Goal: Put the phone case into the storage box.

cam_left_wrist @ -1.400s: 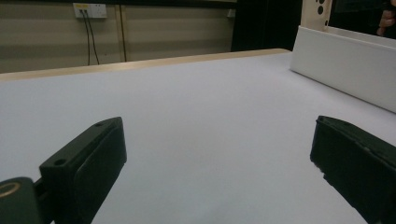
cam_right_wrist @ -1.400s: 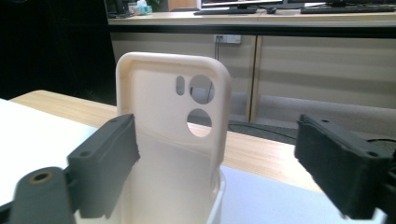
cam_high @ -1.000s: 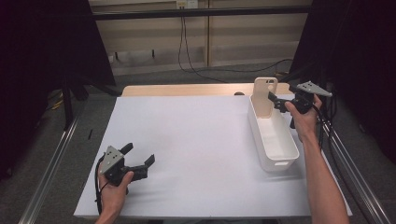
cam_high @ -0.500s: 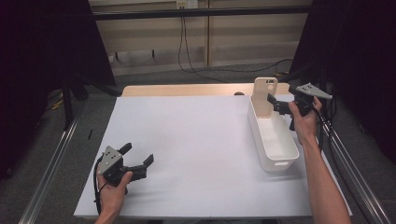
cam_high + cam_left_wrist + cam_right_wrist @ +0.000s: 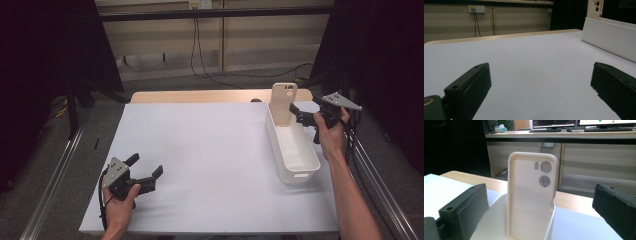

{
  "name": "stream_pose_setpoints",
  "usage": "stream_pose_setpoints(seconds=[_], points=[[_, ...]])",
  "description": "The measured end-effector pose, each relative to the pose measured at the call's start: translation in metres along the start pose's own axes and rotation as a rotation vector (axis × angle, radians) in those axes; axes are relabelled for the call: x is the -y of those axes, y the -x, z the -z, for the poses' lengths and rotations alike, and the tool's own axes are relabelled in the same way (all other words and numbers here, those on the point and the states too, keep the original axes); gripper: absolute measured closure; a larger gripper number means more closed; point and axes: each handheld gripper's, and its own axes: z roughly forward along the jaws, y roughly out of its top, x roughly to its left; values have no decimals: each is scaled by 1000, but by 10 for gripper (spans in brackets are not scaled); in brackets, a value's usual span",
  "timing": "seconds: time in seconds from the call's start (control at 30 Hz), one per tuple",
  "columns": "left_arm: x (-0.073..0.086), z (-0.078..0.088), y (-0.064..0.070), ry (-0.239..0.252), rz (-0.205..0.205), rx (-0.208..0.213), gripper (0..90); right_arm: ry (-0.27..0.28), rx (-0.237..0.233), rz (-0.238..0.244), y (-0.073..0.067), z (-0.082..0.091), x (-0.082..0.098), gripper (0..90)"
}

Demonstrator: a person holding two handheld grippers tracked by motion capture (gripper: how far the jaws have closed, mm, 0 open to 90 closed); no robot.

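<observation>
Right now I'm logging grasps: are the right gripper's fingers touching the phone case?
Apart. The right gripper view shows the phone case standing in the bin, with open space between it and each finger.

The high view looks down across the whole table [image 5: 215, 150]. Both gripper views sit low and share the case [image 5: 531, 195], the right one close.
</observation>
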Motion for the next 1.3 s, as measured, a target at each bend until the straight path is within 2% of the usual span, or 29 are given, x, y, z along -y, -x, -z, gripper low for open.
stream_pose_setpoints(seconds=[0.4,0.8,1.17,1.3], points=[[0,2,0,16,-5,1,30,12,11,-1,1,18,3,1],[0,5,0,35,8,-3,30,21,22,21,-4,33,5,5],[0,9,-1,40,1,-2,30,32,18,28,-9,49,7,6],[-1,10,-1,45,16,0,27,36,21,26,-9,54,9,7]])
